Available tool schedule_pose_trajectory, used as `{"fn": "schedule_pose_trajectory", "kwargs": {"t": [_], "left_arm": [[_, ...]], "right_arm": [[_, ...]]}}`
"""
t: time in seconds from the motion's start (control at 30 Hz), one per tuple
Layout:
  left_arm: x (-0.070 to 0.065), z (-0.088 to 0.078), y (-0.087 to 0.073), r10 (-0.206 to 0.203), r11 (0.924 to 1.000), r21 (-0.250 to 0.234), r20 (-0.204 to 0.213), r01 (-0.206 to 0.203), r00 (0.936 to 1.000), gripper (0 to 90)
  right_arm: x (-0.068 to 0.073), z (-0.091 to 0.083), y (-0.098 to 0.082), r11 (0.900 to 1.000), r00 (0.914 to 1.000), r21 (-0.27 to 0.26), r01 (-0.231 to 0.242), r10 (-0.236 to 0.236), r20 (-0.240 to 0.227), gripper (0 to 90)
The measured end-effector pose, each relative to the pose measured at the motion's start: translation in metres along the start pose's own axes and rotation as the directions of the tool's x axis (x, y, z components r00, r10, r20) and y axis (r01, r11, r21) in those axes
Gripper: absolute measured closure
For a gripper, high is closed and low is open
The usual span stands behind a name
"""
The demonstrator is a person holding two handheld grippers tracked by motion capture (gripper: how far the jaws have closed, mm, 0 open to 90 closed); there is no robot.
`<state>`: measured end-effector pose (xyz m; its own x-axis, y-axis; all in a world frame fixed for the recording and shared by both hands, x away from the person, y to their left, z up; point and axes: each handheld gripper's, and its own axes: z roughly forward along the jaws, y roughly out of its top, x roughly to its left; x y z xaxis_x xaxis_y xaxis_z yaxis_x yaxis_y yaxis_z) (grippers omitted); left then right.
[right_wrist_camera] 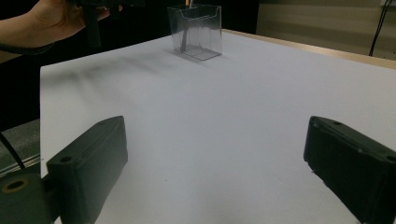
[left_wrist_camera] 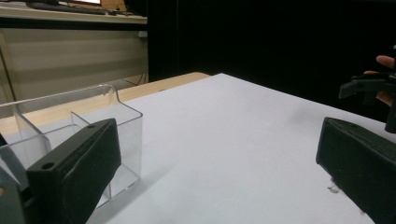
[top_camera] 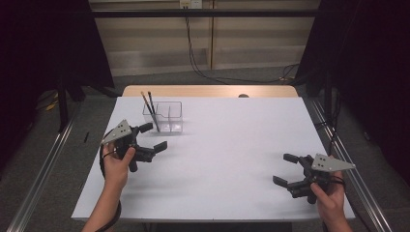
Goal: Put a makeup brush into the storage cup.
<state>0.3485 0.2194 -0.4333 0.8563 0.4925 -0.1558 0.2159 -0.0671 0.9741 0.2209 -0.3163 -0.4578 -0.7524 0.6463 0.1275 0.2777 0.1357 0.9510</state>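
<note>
White sheet (top_camera: 232,145) covers the table, with a strip of wood at its far edge and dark curtains on both sides of the room.

At the far left part of the sheet stands a clear box (top_camera: 163,116) with 2 compartments. 2 pencils (top_camera: 150,107) lean in the left compartment, and their tops stick out above the rim. The right compartment looks empty.

The left gripper (top_camera: 153,137) is just beside the box, on the near side of it, held by the left hand (top_camera: 117,164). Its jaws are wide apart and nothing is between them. In the left gripper view 1 jaw is very close to the wall of the box (left_wrist_camera: 88,126); whether it touches, I cannot tell.

The right gripper (top_camera: 285,169) is near the right edge of the sheet, well apart from the box, held by the right hand (top_camera: 329,195). Its jaws are also wide apart and hold nothing; between them is bare sheet (right_wrist_camera: 224,130). In the right gripper view the box (right_wrist_camera: 196,31) stands far off.
</note>
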Motion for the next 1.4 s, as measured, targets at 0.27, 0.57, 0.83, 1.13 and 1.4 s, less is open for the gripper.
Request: {"fn": "schedule_pose_trajectory", "kwargs": {"t": [0.27,0.57,0.83,1.13,1.4], "left_arm": [[-0.008,-0.003,-0.001,0.018,0.9998,0.012,0.038,-0.019,0.9991,0.0],[-0.011,-0.009,-0.006,0.026,0.9993,0.026,0.057,-0.028,0.9980,0.0],[-0.014,-0.014,-0.009,0.031,0.9984,0.045,0.064,-0.034,0.9975,0.0],[-0.016,-0.019,-0.011,0.037,0.9980,0.048,0.067,-0.040,0.9971,0.0],[-0.017,-0.026,-0.015,0.041,0.9972,0.059,0.061,-0.045,0.9973,0.0]], "right_arm": [[0.000,0.000,0.000,1.000,1.0000,0.000,0.001,-0.001,0.004,5.8],[-0.001,-0.001,0.000,1.000,1.0000,-0.001,-0.001,0.001,0.009,5.8],[-0.001,-0.001,0.000,1.000,0.9999,0.000,0.000,0.000,0.011,5.8],[-0.001,-0.002,0.000,1.000,0.9999,-0.002,0.001,-0.001,0.013,5.8],[-0.001,-0.003,0.000,1.000,0.9999,-0.002,0.000,0.000,0.014,5.8]]}}
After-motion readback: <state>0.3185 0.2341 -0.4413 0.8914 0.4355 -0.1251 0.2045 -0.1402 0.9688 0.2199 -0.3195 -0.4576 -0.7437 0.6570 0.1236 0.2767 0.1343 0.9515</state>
